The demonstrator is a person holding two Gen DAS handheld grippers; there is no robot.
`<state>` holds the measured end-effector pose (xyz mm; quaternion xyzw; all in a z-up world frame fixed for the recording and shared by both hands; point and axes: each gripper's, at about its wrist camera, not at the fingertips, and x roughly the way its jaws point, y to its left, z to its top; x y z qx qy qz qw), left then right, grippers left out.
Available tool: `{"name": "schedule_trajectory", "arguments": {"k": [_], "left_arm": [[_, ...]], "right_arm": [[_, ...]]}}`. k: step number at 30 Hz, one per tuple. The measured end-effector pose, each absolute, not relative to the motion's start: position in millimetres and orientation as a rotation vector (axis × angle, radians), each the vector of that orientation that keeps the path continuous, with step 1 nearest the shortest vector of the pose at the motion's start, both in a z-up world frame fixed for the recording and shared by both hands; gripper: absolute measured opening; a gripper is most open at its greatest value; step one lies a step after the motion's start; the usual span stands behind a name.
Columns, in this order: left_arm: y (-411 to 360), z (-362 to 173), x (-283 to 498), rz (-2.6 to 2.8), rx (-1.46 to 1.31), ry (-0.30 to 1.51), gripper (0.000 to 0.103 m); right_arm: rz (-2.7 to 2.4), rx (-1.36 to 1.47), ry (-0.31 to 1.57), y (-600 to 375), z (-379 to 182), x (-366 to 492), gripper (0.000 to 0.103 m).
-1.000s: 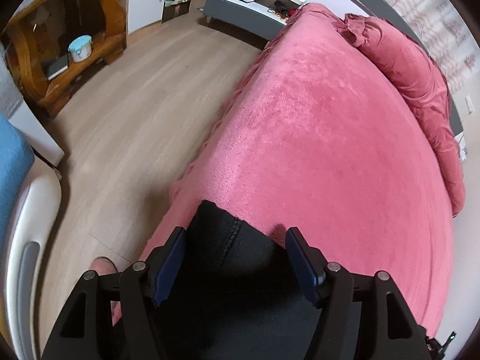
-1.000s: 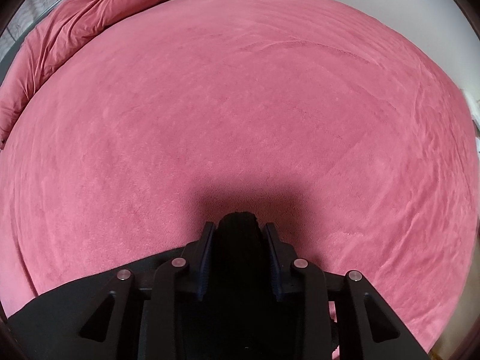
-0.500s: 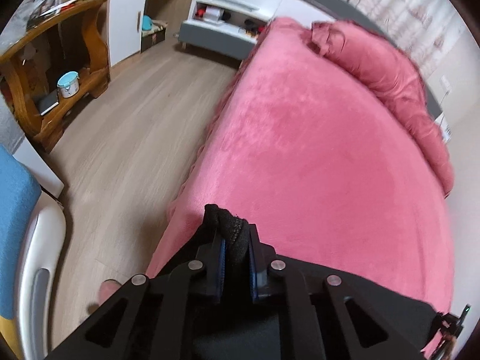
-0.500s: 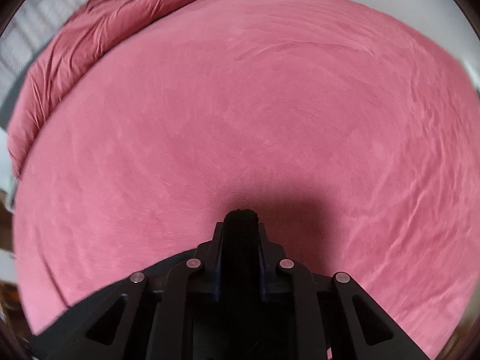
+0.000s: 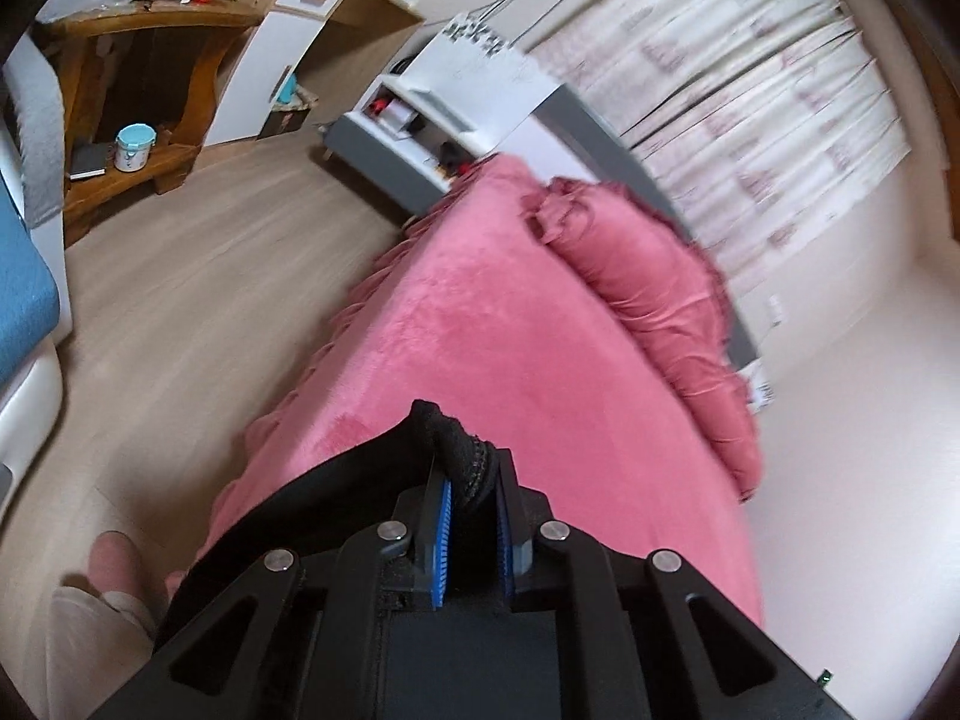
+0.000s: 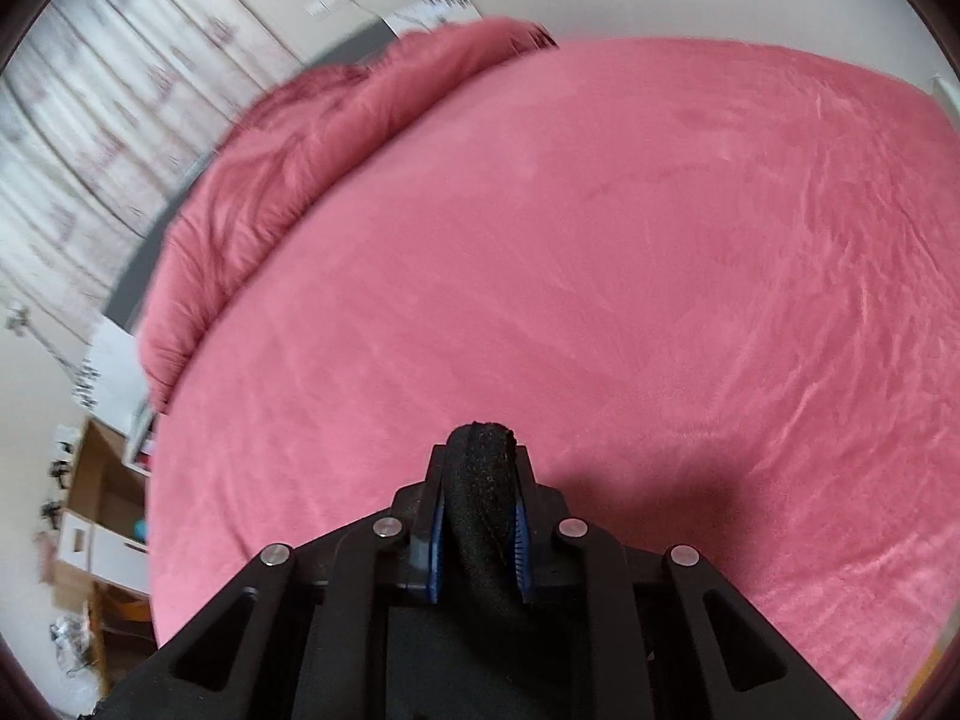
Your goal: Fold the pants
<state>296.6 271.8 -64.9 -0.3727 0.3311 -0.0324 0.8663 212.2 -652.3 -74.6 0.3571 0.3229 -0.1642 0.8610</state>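
Pants (image 5: 462,456) sit bunched, seemingly at an edge, pinched inside left claw (image 5: 471,468) and right claw (image 6: 480,468).

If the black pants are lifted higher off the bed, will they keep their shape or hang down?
The pants will probably hang limp: the cloth bunches into a soft roll inside the left gripper and the right gripper. They seem unlikely to slip, since both grippers are shut on thick folds. The knit looks sturdy, not fragile.

L gripper (image 5: 468,483) jaws clamp black pants (image 5: 462,450) over pink bed (image 5: 540,330).
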Motion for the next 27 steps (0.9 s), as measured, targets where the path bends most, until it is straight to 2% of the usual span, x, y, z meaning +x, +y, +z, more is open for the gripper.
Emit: {"name": "schedule_trajectory", "arguments": {"k": [9, 19, 27], "left_arm": [[302, -70, 180, -0.135, -0.895, 0.588, 0.011], [332, -134, 95, -0.086, -1.108, 0.584, 0.010], [342, -172, 59, -0.001, -1.183, 0.604, 0.008]], "right_arm": [[-0.268, 0.848, 0.539, -649, -84, 132, 0.018], [-0.215, 0.878, 0.485, -637, -108, 73, 0.018], [-0.292, 0.929, 0.525, -639, -145, 24, 0.021]]}}
